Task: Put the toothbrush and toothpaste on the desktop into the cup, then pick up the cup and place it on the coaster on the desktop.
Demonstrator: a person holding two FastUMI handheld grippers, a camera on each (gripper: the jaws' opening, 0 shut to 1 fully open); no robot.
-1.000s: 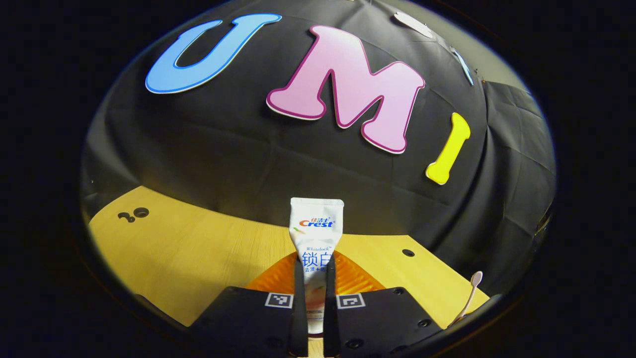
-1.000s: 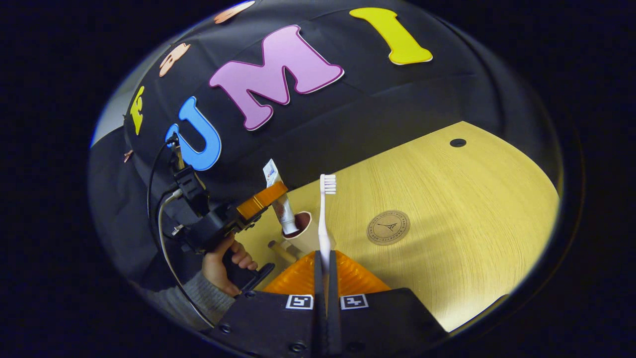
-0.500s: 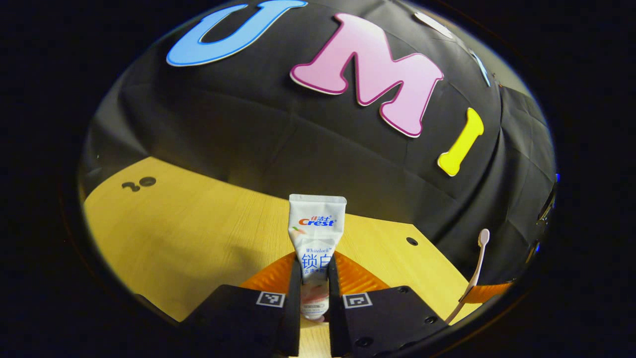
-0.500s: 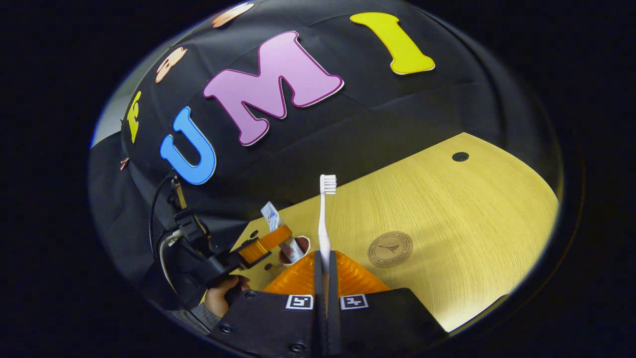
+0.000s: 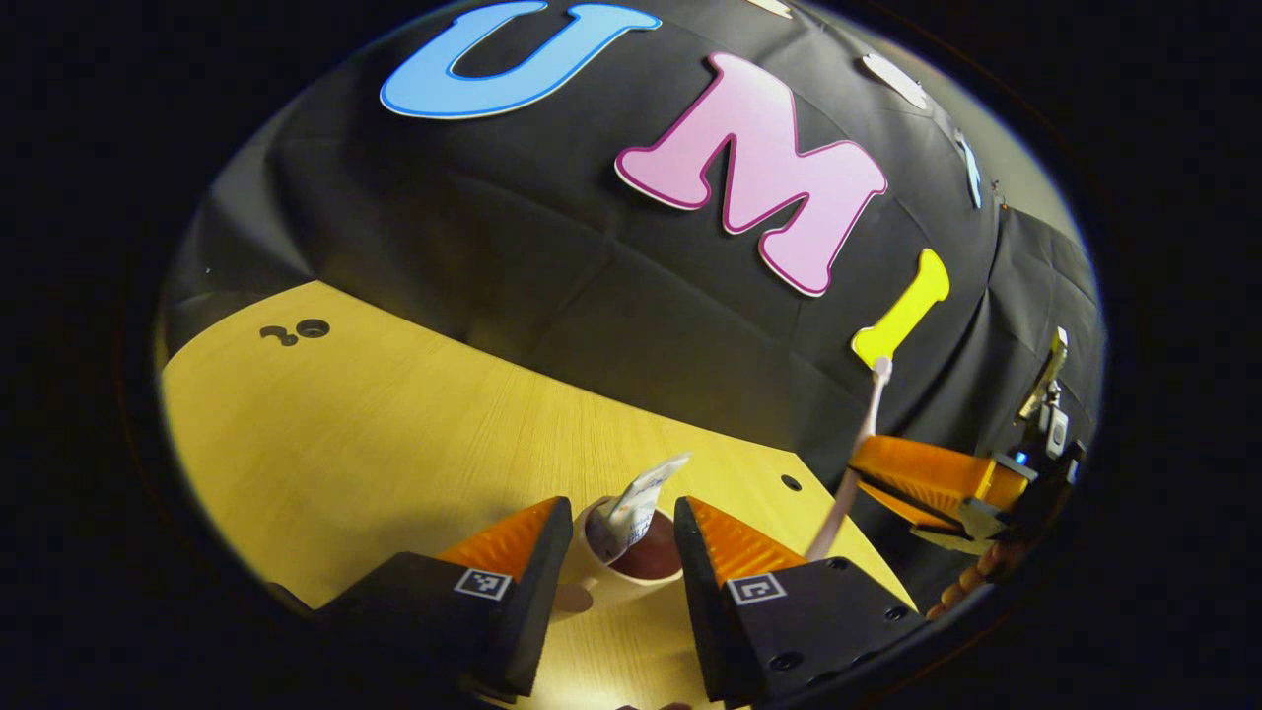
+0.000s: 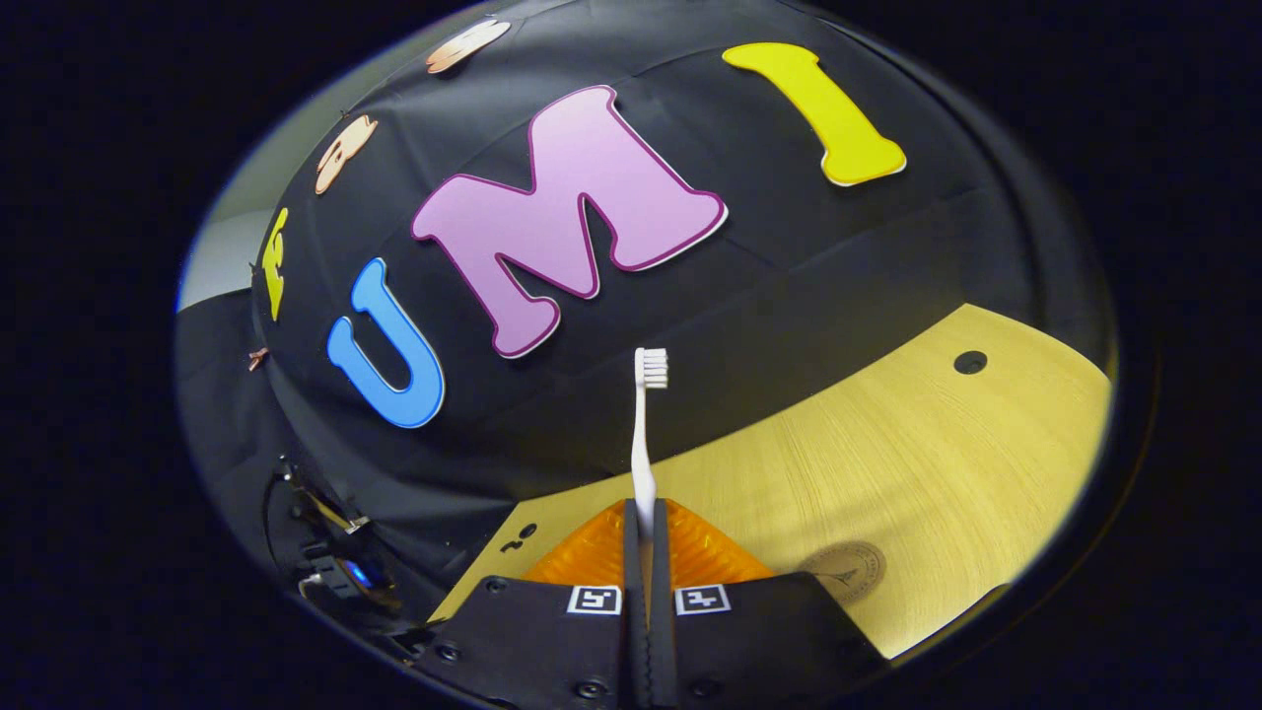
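- The left tongs (image 5: 613,577) stand open, one finger on each side of the small cream plastic cup with a dark red inside (image 5: 621,582), touching nothing.
- The soft white toothpaste tube (image 5: 636,501) already leans in that cup, its crimped end poking over the rim.
- The right tongs (image 6: 643,552) are clamped on the lower handle of the slim white toothbrush (image 6: 644,434), bristles upward.
- Seen from the left gripper view, the right tongs (image 5: 868,483) hover beside the cup, above the light wooden worktop (image 5: 375,434).
- The round brown coaster (image 6: 843,570) lies near the worktop's front edge.
- The toothbrush looks light, stiff and smooth; a mid-handle hold seems best.
- The cup is probably light and tippy; grip its wall low.
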